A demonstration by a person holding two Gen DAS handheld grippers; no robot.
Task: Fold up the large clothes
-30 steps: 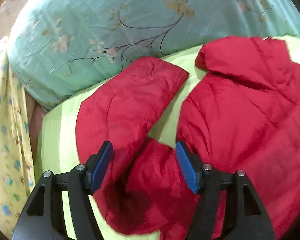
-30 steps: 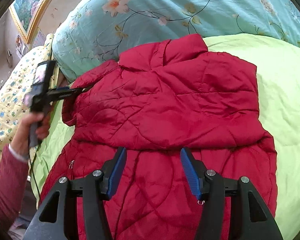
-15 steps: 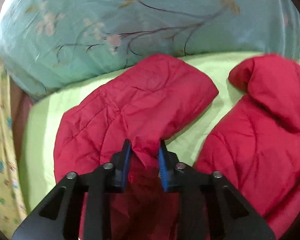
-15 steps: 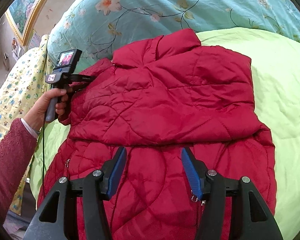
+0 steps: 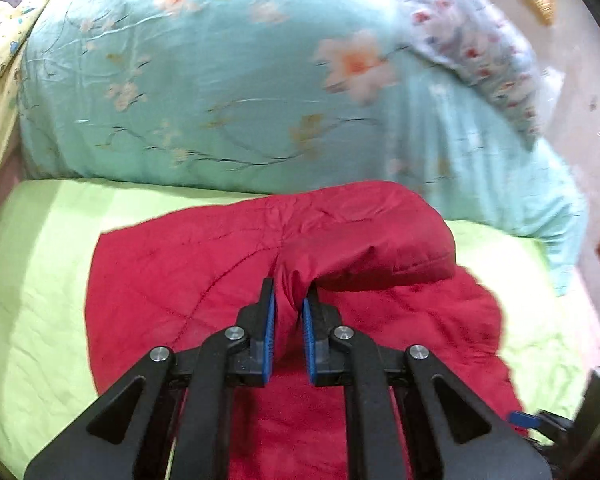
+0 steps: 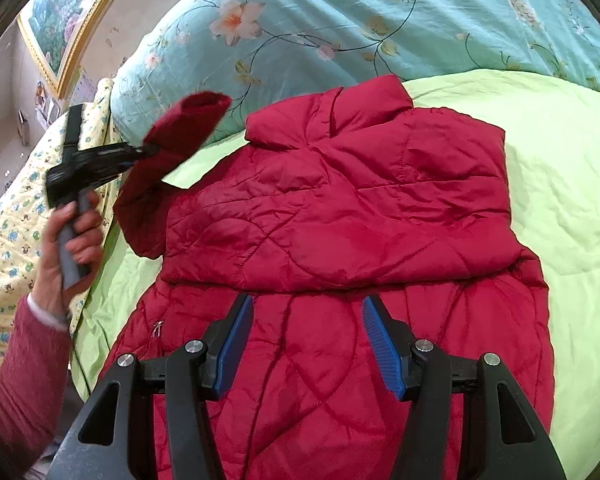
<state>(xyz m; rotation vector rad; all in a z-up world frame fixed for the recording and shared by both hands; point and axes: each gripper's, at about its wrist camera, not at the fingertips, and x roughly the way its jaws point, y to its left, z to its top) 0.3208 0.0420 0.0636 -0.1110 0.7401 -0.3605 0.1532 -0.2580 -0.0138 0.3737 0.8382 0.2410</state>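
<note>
Red quilted puffer jacket (image 6: 340, 216) spread on the lime-green bedsheet (image 6: 560, 184) of the bed, collar toward the teal floral duvet (image 6: 340, 20) bunched at the head. One side already tidy: right edge straight, no sleeve sticking out there (presumably tucked across the body, though that layer cannot be told apart). Upper half lying as a separate thick layer over the lower half, its edge running just ahead of the right tool (image 6: 306, 344).

Left tool (image 5: 288, 312) clenched on a pinch of the red puffy sleeve (image 6: 172, 148), pads pressing the fabric from both sides; sleeve raised clear of the bed at the jacket's left shoulder, cuff end drooping over. Person's hand (image 6: 74, 240) around the grey handle, dark red knitted cuff below it.

Right tool released, jaws wide, hovering over the lower body panel, nothing between the pads.

Judged roughly midway: left sleeve not yet laid across the body, then hem-to-collar folds and smoothing left to do.
</note>
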